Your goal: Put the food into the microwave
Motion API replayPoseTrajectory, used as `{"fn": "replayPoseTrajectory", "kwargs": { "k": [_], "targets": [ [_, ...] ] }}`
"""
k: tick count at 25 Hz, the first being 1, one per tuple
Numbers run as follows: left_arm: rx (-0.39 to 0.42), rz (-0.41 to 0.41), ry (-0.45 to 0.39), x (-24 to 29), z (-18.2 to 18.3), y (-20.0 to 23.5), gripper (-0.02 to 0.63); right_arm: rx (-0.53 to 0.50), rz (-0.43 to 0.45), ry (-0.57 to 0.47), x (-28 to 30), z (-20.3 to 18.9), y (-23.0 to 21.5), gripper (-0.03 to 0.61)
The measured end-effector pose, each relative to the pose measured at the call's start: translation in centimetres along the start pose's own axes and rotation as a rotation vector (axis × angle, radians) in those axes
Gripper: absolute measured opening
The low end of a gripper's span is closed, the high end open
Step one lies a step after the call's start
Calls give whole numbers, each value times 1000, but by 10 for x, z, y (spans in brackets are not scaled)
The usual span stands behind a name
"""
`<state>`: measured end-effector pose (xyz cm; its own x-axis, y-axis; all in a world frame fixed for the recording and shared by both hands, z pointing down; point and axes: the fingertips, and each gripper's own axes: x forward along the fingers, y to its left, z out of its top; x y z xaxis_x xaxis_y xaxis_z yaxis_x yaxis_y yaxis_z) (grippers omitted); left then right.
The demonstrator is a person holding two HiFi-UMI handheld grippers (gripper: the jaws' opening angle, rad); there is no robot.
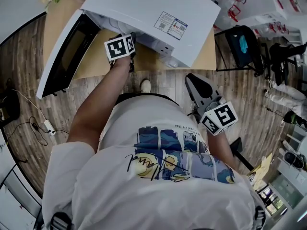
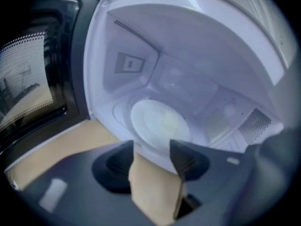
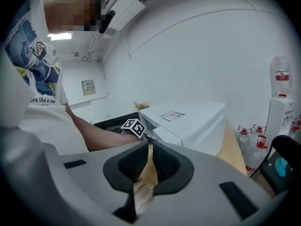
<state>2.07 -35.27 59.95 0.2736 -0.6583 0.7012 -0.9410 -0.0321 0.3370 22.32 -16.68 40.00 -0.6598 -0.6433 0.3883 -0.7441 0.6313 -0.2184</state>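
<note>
Holds jaws of left gripper (image 2: 153, 146) wide apart, empty, just before white plate (image 2: 150, 126) with blurred yellowish food (image 2: 171, 122), inside open microwave (image 2: 188, 46) on desk (image 2: 70, 145). Holds right gripper (image 3: 149, 147) aside, jaws almost together, gripping nothing.

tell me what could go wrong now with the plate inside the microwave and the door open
1. The left gripper sits at the cavity mouth with its jaws open and empty, right in front of the plate. A careless move could nudge the plate off centre.
2. The microwave door stands wide open on the left. An arm could knock it, and it still needs shutting.
</note>
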Motion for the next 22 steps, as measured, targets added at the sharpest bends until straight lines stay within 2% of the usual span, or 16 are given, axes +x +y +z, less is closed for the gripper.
{"fn": "replayPoseTrajectory", "kwargs": {
  "k": [6,11,18,22],
  "targets": [
    [36,-35,-10,-18,-3,7,244,0,6,8,11,-1,17,25],
    [78,-103,-16,-41,-6,13,236,-8,9,0,27,2,39,21],
    [129,-292,-17,-87,-17,21,198,-19,3,-8,53,3,82,12],
    [182,-384,-26,-122,-19,30,149,-21,-8,-16,64,6,108,9]
  ]
}}
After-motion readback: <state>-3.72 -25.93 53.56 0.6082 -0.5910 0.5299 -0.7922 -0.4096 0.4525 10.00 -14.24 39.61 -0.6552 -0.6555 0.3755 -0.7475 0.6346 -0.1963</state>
